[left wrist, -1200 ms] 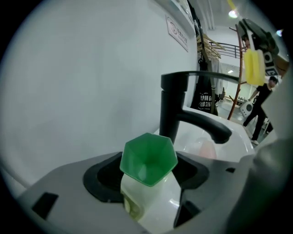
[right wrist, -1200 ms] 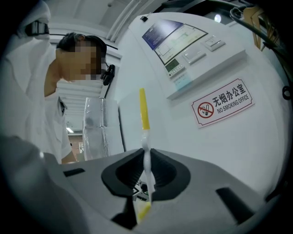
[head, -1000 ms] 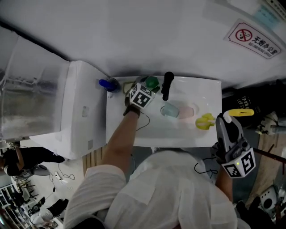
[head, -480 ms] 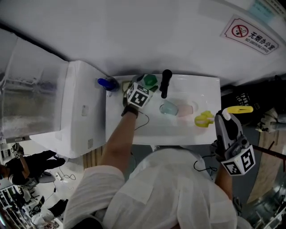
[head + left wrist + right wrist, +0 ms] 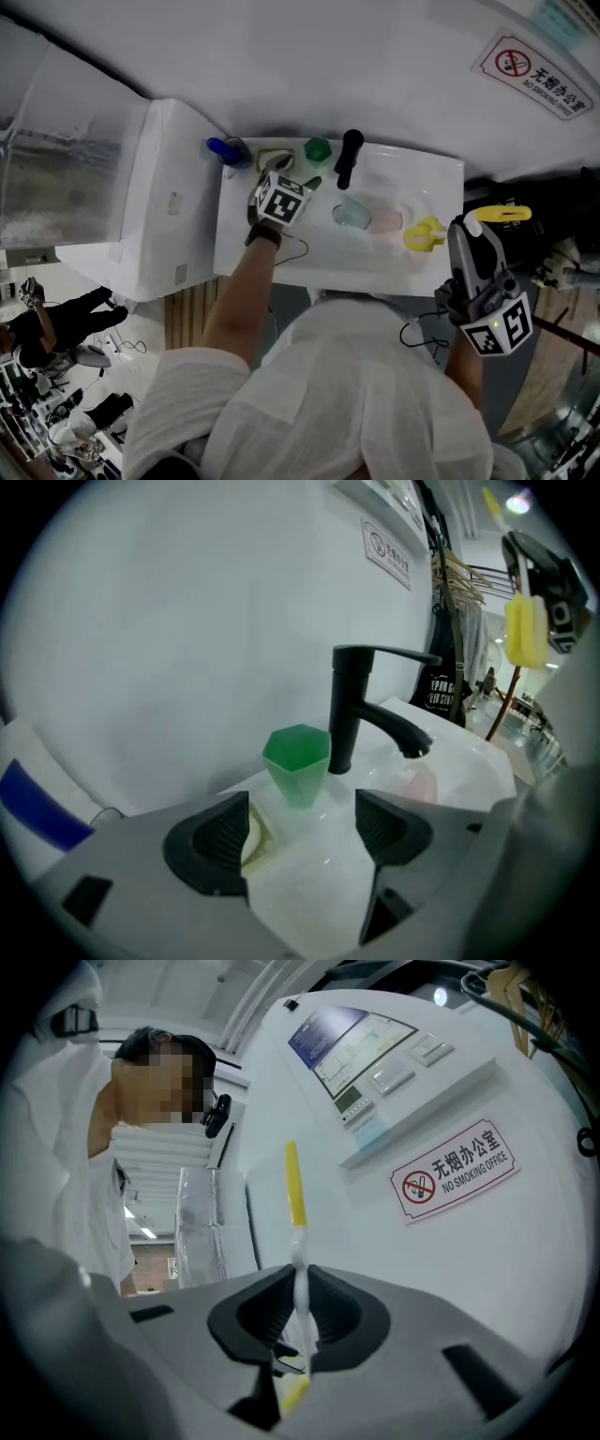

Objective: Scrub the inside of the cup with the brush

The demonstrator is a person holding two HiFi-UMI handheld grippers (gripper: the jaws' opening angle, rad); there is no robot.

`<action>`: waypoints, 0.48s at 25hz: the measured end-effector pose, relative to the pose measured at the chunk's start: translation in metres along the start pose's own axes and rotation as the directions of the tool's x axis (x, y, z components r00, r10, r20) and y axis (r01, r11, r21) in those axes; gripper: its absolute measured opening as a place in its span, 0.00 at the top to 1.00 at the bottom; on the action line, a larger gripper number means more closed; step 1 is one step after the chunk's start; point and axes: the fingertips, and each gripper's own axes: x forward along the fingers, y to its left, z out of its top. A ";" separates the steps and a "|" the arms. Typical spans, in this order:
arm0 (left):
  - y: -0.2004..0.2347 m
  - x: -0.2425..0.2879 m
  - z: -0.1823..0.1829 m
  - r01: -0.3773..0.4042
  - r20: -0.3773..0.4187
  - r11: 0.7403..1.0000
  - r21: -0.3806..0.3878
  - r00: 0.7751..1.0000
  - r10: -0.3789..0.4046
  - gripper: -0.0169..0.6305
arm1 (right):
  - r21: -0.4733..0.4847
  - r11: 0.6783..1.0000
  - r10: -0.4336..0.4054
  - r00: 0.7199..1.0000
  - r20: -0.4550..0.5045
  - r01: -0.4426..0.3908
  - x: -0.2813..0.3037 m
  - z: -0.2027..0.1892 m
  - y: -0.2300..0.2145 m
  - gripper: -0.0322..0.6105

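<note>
Green cup (image 5: 298, 761) judged light, rigid plastic (probably slippery when wet); best held across its faceted wall. Left gripper (image 5: 302, 832) has just been opening, nothing between its jaws. Right gripper (image 5: 300, 1309) pinches the brush (image 5: 295, 1185).

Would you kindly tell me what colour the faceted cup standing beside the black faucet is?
Green; the faceted plastic cup shows best in the left gripper view.

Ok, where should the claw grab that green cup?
Probably across the green cup near its rim, from the front, where the left claw faces it; its jaws have just been opening, with nothing between them. The cup stands upright, and the black tap is close beside it.
</note>
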 end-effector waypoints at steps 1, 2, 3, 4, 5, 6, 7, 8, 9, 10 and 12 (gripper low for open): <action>-0.004 -0.001 -0.005 0.000 -0.010 1.000 -0.010 1.000 0.000 0.45 | 0.002 1.000 0.008 1.000 -0.001 -0.008 0.000 0.000 -0.001 0.89; -0.009 -0.002 -0.011 0.001 -0.020 1.000 -0.024 1.000 -0.002 0.45 | 0.004 1.000 0.016 1.000 -0.003 -0.016 0.001 -0.001 -0.002 0.89; -0.015 -0.003 -0.017 0.005 -0.031 0.999 -0.042 1.000 -0.006 0.45 | 0.006 1.000 0.025 1.000 -0.004 -0.025 0.001 -0.002 -0.003 0.89; -0.021 -0.003 -0.023 0.010 -0.041 0.998 -0.059 0.999 -0.012 0.45 | 0.008 0.999 0.034 0.999 -0.006 -0.034 0.002 -0.002 -0.004 0.89; -0.029 -0.003 -0.028 0.016 -0.050 0.997 -0.075 0.999 -0.020 0.45 | 0.011 0.999 0.043 0.999 -0.009 -0.043 0.002 -0.003 -0.005 0.89; -0.036 -0.002 -0.033 0.024 -0.057 0.996 -0.090 0.998 -0.030 0.45 | 0.014 0.999 0.052 0.999 -0.012 -0.052 0.002 -0.005 -0.006 0.89; -0.045 -0.001 -0.037 0.033 -0.064 0.994 -0.106 0.997 -0.040 0.45 | 0.018 0.998 0.061 0.998 -0.016 -0.061 0.003 -0.006 -0.008 0.89; -0.054 0.001 -0.040 0.042 -0.070 0.991 -0.125 0.996 -0.051 0.45 | 0.023 0.997 0.070 0.997 -0.021 -0.069 0.003 -0.008 -0.009 0.89; -0.062 0.004 -0.043 0.051 -0.075 0.988 -0.147 0.995 -0.063 0.45 | 0.027 0.997 0.078 0.997 -0.026 -0.077 0.002 -0.009 -0.011 0.89; -0.071 0.006 -0.045 0.058 -0.080 0.983 -0.173 0.994 -0.073 0.45 | 0.031 0.996 0.086 0.996 -0.030 -0.085 0.002 -0.011 -0.012 0.89; -0.087 0.010 -0.048 0.072 -0.095 0.969 -0.237 0.991 -0.097 0.45 | 0.038 0.994 0.102 0.994 -0.039 -0.100 0.002 -0.014 -0.014 0.89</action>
